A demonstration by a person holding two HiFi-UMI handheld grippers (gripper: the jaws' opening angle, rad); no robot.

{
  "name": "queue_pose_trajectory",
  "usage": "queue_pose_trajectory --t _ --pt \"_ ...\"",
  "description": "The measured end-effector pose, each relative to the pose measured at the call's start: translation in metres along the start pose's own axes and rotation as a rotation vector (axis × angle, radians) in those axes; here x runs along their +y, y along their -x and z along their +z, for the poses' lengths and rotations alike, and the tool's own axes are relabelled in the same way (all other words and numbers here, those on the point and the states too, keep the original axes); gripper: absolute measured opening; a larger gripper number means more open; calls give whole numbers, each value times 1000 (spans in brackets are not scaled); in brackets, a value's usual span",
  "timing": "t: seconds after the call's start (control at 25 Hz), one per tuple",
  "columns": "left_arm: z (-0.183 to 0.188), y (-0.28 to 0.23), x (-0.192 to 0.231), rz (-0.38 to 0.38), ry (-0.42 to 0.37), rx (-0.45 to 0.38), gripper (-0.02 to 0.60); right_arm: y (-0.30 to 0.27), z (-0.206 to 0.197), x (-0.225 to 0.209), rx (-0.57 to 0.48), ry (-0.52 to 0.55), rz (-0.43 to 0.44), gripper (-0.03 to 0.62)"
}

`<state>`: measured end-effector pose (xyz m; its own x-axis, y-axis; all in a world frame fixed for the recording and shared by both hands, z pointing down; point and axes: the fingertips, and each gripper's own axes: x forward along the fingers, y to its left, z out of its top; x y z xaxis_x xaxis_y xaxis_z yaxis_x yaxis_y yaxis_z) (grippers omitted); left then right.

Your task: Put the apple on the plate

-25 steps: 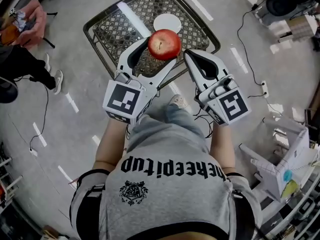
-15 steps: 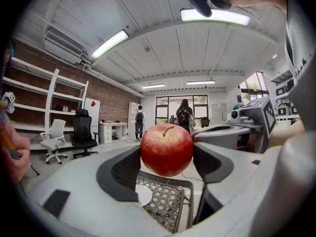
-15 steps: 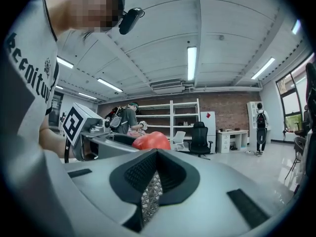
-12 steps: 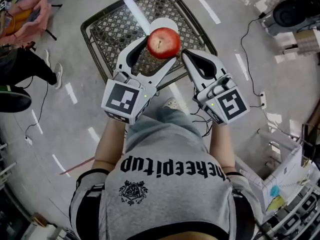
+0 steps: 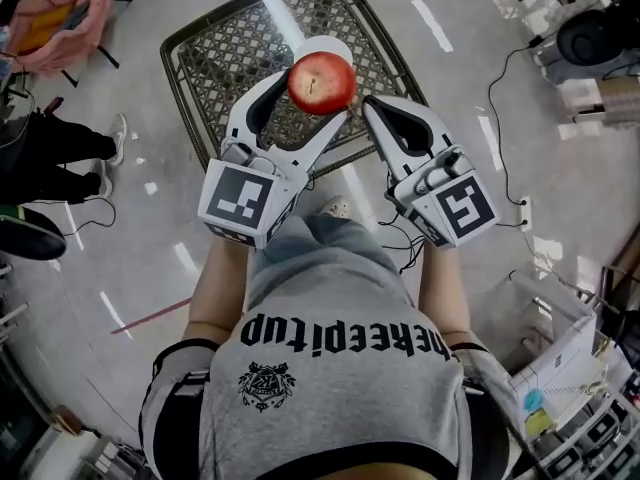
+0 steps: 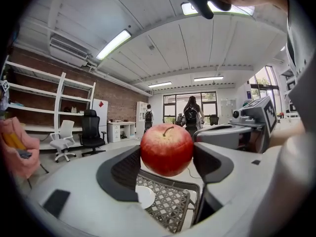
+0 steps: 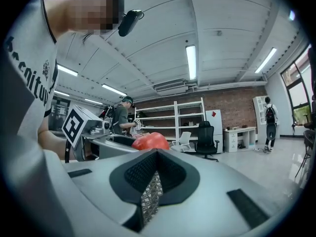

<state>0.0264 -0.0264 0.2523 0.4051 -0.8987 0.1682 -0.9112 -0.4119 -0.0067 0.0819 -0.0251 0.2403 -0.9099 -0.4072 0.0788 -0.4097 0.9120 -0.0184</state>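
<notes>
A red apple (image 5: 321, 82) hangs in the air, and my left gripper (image 5: 318, 86) is shut on it; the two jaws press its sides. In the left gripper view the apple (image 6: 167, 148) fills the gap between the dark pads. A small white plate (image 5: 326, 44) lies on the black wire-mesh table (image 5: 235, 53) below, its near edge hidden by the apple. The plate (image 6: 144, 196) also shows under the apple in the left gripper view. My right gripper (image 5: 373, 110) is shut and empty, just right of the apple. From its own view the right gripper (image 7: 157, 154) sees the apple (image 7: 149, 141) to its left.
The mesh table stands on a grey floor with cables (image 5: 500, 98) at the right. A person (image 5: 55, 28) stands at the far left. White furniture (image 5: 565, 343) sits at the lower right. Office chairs (image 6: 92, 132) and shelves (image 6: 34, 112) line the room's walls.
Both grippers and the apple have drifted slightly forward over the table, so the apple now overlaps the plate's near edge. The person at the left has shifted.
</notes>
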Motion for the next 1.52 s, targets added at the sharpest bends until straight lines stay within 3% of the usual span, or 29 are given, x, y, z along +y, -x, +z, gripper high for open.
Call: queue_pose_trajectory --t 0.68,1.52 --pt "-6 -3 2 -2 -6 20 376 -1 -5 -8 -3 -13 -24 2" --pt "-23 -45 53 -1 6 89 375 -58 -20 -54 21 -62 -15 2"
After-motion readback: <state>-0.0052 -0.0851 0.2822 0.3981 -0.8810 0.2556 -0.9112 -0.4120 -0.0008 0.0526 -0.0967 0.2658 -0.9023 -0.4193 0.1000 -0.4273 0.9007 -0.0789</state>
